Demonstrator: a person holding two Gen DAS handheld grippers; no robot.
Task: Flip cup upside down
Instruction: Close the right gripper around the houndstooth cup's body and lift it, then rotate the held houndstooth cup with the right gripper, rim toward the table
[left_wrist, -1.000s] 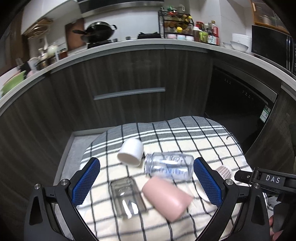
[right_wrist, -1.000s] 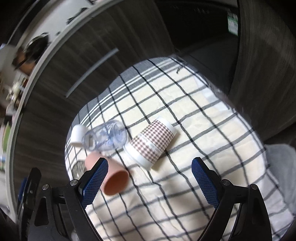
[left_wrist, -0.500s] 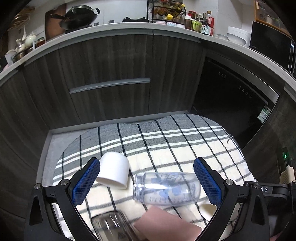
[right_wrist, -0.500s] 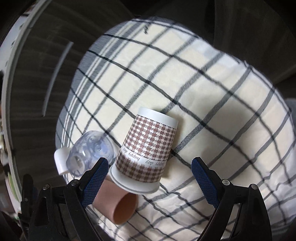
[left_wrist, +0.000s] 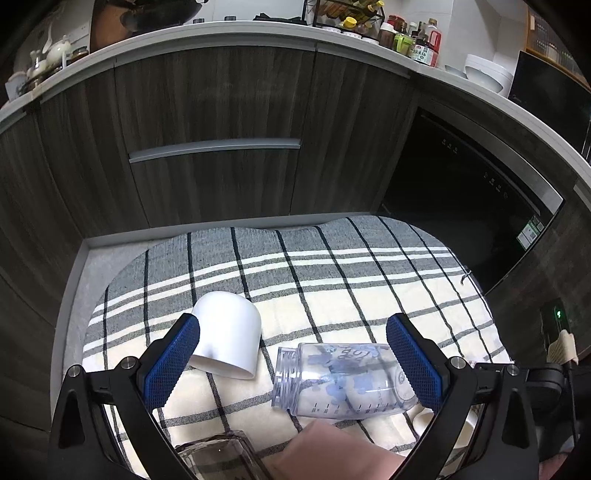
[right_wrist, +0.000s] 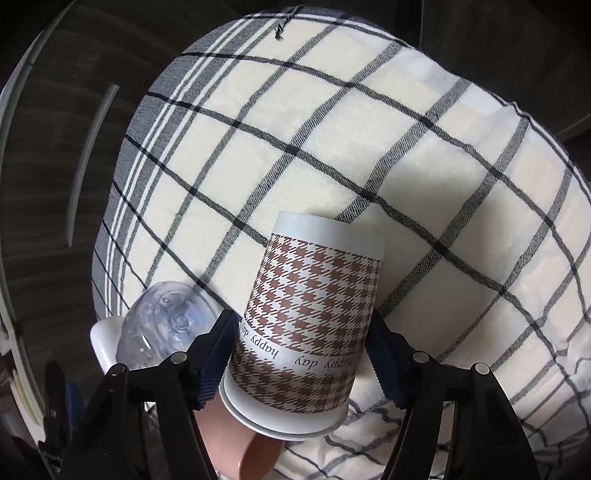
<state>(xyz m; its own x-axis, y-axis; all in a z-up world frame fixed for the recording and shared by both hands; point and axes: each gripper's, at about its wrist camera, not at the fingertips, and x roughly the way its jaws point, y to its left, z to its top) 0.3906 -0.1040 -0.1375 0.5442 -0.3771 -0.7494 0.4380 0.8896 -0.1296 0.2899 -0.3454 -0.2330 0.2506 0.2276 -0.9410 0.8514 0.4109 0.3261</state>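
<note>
A brown houndstooth paper cup (right_wrist: 306, 325) lies on its side on the checked cloth (right_wrist: 332, 147), rim toward the camera. My right gripper (right_wrist: 301, 347) has closed onto it, one pad against each side of the cup. My left gripper (left_wrist: 293, 363) is open and empty, held above the cloth (left_wrist: 332, 273). Between and below its fingers lie a white cup (left_wrist: 227, 341) on its side and a clear bottle (left_wrist: 343, 380) on its side.
A pink cup (right_wrist: 240, 446) lies under the paper cup, and shows in the left wrist view (left_wrist: 332, 454) next to a clear glass (left_wrist: 221, 458). The clear bottle (right_wrist: 166, 328) lies left of the right gripper. Dark cabinets (left_wrist: 221, 129) stand behind the cloth.
My right gripper has moved down to the houndstooth cup and shut on its sides. My left gripper has drifted slightly forward and stayed open.
</note>
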